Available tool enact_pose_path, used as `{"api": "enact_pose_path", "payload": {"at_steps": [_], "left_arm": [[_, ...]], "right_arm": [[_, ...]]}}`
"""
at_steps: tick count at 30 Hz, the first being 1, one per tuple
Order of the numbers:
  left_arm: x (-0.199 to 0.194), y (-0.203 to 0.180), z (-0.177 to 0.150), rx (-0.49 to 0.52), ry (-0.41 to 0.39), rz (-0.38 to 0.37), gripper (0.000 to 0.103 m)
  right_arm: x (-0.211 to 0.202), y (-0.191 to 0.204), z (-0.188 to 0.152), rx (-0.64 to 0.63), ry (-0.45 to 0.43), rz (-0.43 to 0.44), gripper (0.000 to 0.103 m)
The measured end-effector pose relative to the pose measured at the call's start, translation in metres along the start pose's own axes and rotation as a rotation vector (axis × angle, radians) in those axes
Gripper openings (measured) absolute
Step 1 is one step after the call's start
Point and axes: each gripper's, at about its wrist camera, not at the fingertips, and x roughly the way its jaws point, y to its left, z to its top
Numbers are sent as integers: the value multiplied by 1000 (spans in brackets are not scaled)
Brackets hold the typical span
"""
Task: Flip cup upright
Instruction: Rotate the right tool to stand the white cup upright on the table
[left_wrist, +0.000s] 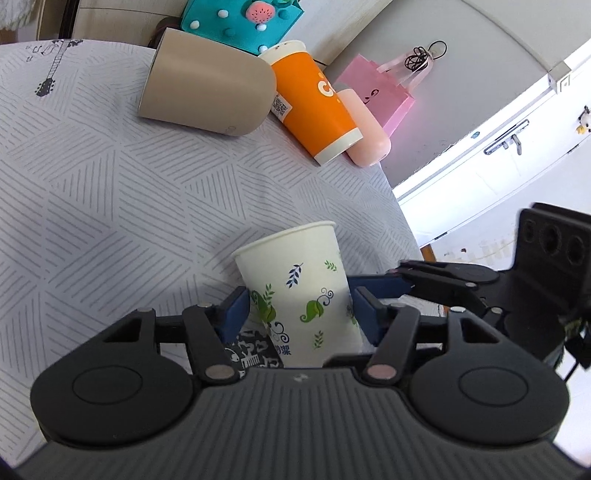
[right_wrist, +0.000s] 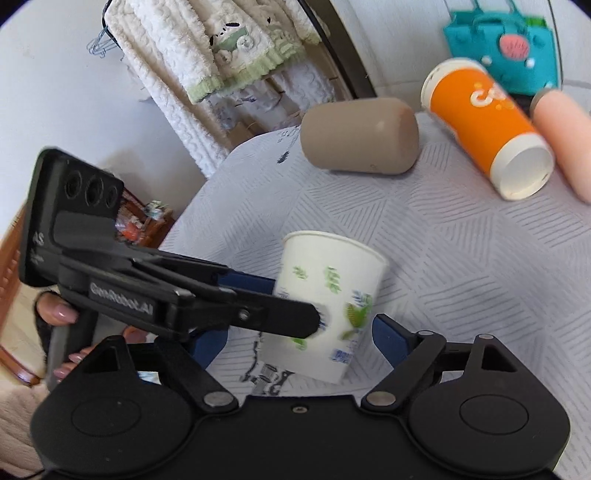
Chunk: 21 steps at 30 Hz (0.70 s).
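So the white cup (left_wrist: 295, 291) with the green and blue leaf print is standing rim-up on the striped tablecloth (left_wrist: 110, 206), near the table's front edge. In the left wrist view the left gripper (left_wrist: 299, 314) has its blue pads (left_wrist: 236, 314) on either side of the cup's lower half, and they look like they're touching the wall, so I'd call it gripped.

The right gripper (right_wrist: 299, 339) is spread wide. Its right pad (right_wrist: 388, 338) sits just off the cup (right_wrist: 328, 302) and isn't touching. Its left pad is mostly hidden behind the left gripper, which cuts across that view from the left, so I can't see that side properly. That view is a bit blurry too, and the cup looks slightly tilted there, though that could just be the lens.

Further back on the cloth, a tan cup (left_wrist: 207, 81), an orange cup (left_wrist: 314, 99) and a pink bottle (left_wrist: 365, 129) all lie on their sides, packed close together. A teal felt bag (left_wrist: 240, 18) sits behind them, and a pink paper bag (left_wrist: 380, 96) is off to the right.
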Motion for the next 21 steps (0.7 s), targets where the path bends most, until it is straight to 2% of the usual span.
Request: {"api": "enact_pose_path", "payload": {"at_steps": [2,4,5,8,11,17,21], "left_arm": [[-2,2,1,-3,-17,5,60],[-4,1,2,19,-30,19,59],[-5,0,2,30,-36,19,57],[-11,-4,0,60,-55,14,57],[-17,-8,-2,99,-85,23,56],[-33,-21,-15,224,-197,85,53],[-41,-29,-21,323,-261,141,54]], "right_arm": [[4,-7,4,22,19,42,86],[6,-11,5,28,25,45,70],[7,-12,5,30,24,35,66],[5,-14,4,30,16,50,66],[3,-5,1,-20,-14,25,66],[6,19,-2,-153,-73,-68,65],[19,39,-5,-288,-108,-188,65]]}}
